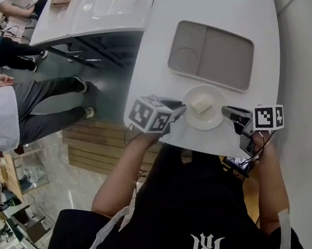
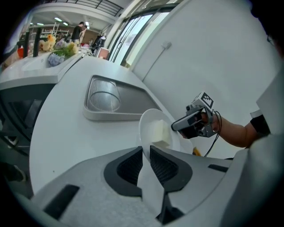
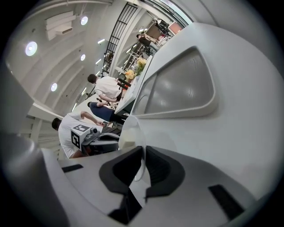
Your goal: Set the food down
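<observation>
A small white plate (image 1: 212,120) with a pale block of food (image 1: 201,105) sits over the near edge of the white table (image 1: 242,1). My left gripper (image 1: 178,111) is shut on the plate's left rim. My right gripper (image 1: 229,111) is shut on its right rim. In the left gripper view the plate (image 2: 151,124) stands edge-on between the dark pads, with the food (image 2: 161,132) and the right gripper (image 2: 194,122) beyond. In the right gripper view the rim (image 3: 133,131) is pinched the same way. Whether the plate touches the table I cannot tell.
A grey two-compartment tray (image 1: 210,54) lies just beyond the plate, also seen as the tray (image 2: 111,99) from the left gripper. A second white table (image 1: 95,12) stands at the far left. People (image 1: 5,106) stand left of the table. A pale wall (image 1: 305,44) runs along the right.
</observation>
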`<state>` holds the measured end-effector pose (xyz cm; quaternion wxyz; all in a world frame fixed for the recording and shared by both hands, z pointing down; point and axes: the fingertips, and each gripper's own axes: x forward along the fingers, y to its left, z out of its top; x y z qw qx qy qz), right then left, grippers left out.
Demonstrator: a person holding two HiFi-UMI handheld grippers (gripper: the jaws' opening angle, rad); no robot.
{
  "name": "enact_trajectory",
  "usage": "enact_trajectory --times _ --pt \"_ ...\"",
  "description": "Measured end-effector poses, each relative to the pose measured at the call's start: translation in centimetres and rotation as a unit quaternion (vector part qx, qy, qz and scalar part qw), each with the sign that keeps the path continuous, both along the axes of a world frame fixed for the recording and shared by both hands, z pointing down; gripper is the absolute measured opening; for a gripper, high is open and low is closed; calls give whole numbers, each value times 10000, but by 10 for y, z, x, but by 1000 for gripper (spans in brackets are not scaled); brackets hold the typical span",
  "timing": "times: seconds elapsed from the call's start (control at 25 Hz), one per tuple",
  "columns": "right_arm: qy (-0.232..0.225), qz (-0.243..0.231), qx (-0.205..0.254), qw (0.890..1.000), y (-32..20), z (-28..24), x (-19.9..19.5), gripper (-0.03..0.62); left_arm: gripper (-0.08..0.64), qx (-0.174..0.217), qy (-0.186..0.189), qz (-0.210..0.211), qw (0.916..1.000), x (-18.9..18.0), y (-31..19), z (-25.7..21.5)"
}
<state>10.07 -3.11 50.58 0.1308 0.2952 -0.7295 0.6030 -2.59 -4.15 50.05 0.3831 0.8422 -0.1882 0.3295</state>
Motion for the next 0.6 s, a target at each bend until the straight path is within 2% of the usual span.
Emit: enact_trajectory --times 0.24,0.6 --pt "134 136 294 9994 -26 -22 15 25 51 313 86 131 9994 15 -27 -20" --pt "310 337 544 9975 -94 -36 43 26 51 658 55 364 9972 43 -99 -34"
